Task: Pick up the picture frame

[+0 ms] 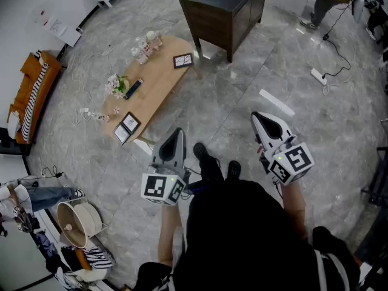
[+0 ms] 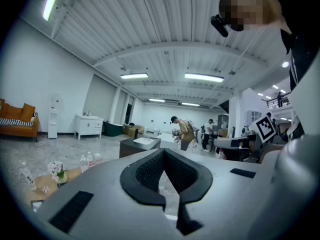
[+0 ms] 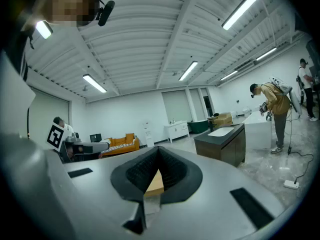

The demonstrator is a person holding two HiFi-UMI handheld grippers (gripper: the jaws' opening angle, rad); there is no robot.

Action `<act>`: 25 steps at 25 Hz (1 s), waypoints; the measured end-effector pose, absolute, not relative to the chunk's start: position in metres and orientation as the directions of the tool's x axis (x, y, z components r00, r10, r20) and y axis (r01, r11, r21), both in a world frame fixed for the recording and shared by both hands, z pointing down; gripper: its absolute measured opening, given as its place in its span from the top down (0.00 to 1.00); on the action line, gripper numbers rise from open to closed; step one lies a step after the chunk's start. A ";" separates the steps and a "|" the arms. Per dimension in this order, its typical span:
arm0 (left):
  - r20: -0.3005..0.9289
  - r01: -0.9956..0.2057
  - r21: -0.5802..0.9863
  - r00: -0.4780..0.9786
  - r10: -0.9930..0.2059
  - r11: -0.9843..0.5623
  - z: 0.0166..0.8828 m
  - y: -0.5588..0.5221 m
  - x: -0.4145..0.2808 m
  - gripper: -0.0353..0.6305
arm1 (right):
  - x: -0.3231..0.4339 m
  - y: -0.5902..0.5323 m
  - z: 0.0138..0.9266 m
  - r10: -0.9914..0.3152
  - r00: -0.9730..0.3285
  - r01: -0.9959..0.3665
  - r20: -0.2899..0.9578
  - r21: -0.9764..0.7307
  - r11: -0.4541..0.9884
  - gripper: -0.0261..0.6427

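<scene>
Left gripper closed, right gripper closed

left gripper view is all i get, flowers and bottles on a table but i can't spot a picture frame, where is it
observer: head view shows a black-edged picture frame at the end of the light wooden oval table nearest the person.
operator: ok, is the right claw carrying anything
observer: no. In the right gripper view the right claw is shut, with nothing between its pads.

Matt pale wooden table; glossy marbled floor; dark wood cabinet.
</scene>
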State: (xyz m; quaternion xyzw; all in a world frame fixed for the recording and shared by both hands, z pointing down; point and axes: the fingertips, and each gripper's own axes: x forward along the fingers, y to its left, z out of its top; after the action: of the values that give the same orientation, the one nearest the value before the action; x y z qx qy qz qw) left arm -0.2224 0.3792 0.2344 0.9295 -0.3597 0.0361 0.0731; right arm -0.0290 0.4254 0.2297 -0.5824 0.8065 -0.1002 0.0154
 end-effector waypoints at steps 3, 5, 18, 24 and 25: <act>0.112 -0.669 0.105 0.743 -0.660 -0.735 0.230 0.381 -0.223 0.93 | -0.032 0.427 0.224 -0.945 -0.317 -0.940 0.085 -0.165 0.300 0.94; 0.113 -0.667 0.103 0.745 -0.658 -0.738 0.229 0.382 -0.222 0.93 | -0.031 0.429 0.223 -0.946 -0.313 -0.941 0.083 -0.162 0.298 0.94; 0.137 -0.690 0.093 0.723 -0.677 -0.718 0.230 0.388 -0.222 0.93 | -0.019 0.441 0.228 -0.948 -0.308 -0.941 0.076 -0.171 0.292 0.94; 0.164 -0.674 0.106 0.737 -0.656 -0.731 0.243 0.373 -0.214 0.93 | -0.011 0.427 0.240 -0.956 -0.272 -0.953 0.111 -0.172 0.251 0.94; 0.167 -0.669 0.108 0.741 -0.650 -0.735 0.247 0.367 -0.212 0.93 | -0.012 0.422 0.242 -0.955 -0.273 -0.952 0.114 -0.175 0.251 0.94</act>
State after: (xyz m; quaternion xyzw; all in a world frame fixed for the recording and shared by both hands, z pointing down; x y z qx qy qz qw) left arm -0.2123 0.3667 0.2466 0.9295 -0.3549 0.0593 0.0805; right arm -0.0115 0.4222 0.2417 -0.6028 0.7910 -0.1047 0.0075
